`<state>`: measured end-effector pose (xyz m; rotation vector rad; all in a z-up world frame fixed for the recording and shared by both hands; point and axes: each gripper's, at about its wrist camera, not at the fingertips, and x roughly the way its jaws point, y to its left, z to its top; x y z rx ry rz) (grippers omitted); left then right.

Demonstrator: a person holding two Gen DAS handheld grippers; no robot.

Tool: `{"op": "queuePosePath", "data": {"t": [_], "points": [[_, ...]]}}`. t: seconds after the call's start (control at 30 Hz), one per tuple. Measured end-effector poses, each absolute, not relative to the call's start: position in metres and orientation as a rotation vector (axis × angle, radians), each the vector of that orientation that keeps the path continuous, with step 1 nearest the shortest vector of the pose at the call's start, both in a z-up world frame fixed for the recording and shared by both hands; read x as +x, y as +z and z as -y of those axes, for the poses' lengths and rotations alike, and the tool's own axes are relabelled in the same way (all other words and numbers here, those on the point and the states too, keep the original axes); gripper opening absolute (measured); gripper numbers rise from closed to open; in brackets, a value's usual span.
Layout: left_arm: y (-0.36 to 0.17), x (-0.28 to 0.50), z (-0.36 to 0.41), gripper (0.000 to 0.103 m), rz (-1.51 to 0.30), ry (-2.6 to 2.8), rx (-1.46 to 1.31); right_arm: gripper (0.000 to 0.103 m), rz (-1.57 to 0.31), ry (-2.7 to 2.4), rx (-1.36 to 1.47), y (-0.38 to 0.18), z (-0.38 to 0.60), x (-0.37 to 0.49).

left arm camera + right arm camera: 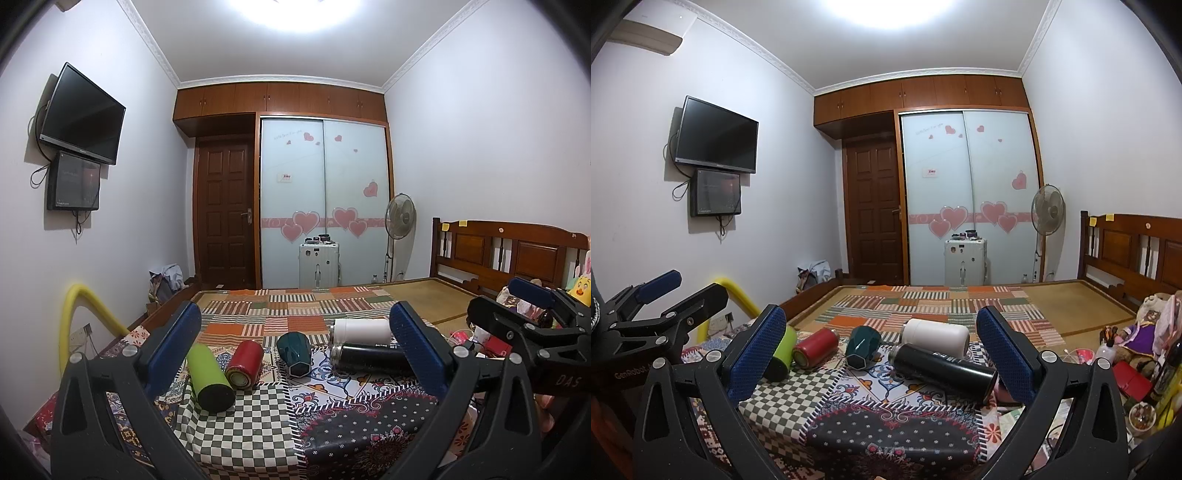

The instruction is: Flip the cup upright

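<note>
Several cups lie on their sides on the patterned cloth: a green bottle, a red cup, a dark teal faceted cup, a white flask and a black flask. They also show in the right wrist view: green, red, teal, white, black. My left gripper is open and empty, short of the cups. My right gripper is open and empty, also short of them.
The cloth covers a bed with a wooden headboard at right. Toys and clutter lie at the right edge. A yellow tube stands at left. A suitcase and fan stand by the wardrobe.
</note>
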<state>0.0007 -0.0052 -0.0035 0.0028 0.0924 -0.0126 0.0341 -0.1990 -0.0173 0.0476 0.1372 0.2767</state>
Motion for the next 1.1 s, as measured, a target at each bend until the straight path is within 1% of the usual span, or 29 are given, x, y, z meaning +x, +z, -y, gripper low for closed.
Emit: {"op": "queuePosePath", "data": {"t": [1.1], "points": [[-0.0099, 0.0105, -0.0005, 0.103, -0.101, -0.004, -0.007, 0.103, -0.161, 0.277, 0.032, -0.0212, 0.1948, 0.0440]]}}
